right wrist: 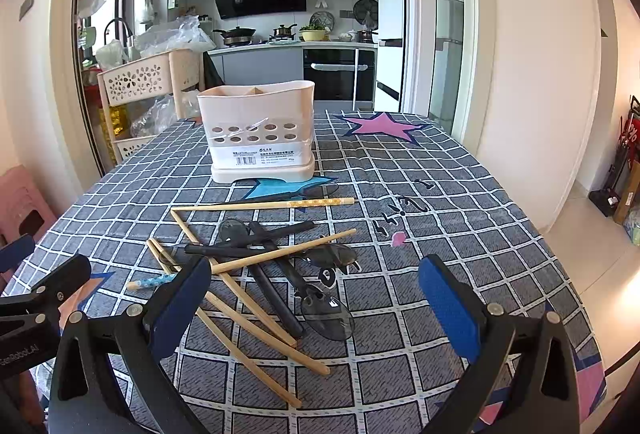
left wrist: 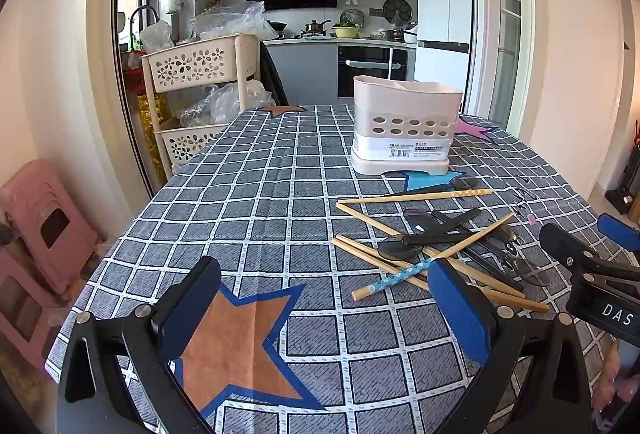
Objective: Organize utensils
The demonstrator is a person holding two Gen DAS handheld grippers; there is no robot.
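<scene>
Nearest my cameras, both tongs stand wide with nothing between the blue pads. My left gripper [left wrist: 324, 308] hangs over an orange star with a blue outline printed on the tablecloth [left wrist: 256, 193], a grey woven-looking cloth crossed by a white grid. My right gripper [right wrist: 316, 304] hangs over the near edge of the utensil heap, its left pad just in front of the chopstick ends; I cannot tell if it touches them.

Just beyond, the utensils lie loose on the cloth in a crossed pile, none of them in the holder. Pale wooden chopsticks [right wrist: 256, 318], long, thin and straight, splay at several angles; one has a blue dotted handle end [left wrist: 400, 276], another an orange dotted end [right wrist: 316, 201]. Among them lie dark spoons [right wrist: 326, 316] with smoky translucent bowls and matte black handles, overlapping the chopsticks.

Farther on, well apart from the pile, the utensil holder [right wrist: 260, 129] stands upright on a blue star. It is cream plastic, rounded-rectangular, with two rows of round holes, a white barcode label and a shallow base tray. A divider shows at the rim; I see nothing sticking up out of it.

Past the table edge, a cream plastic rack [left wrist: 200, 65] with flower-shaped cut-outs holds crumpled clear plastic bags.
</scene>
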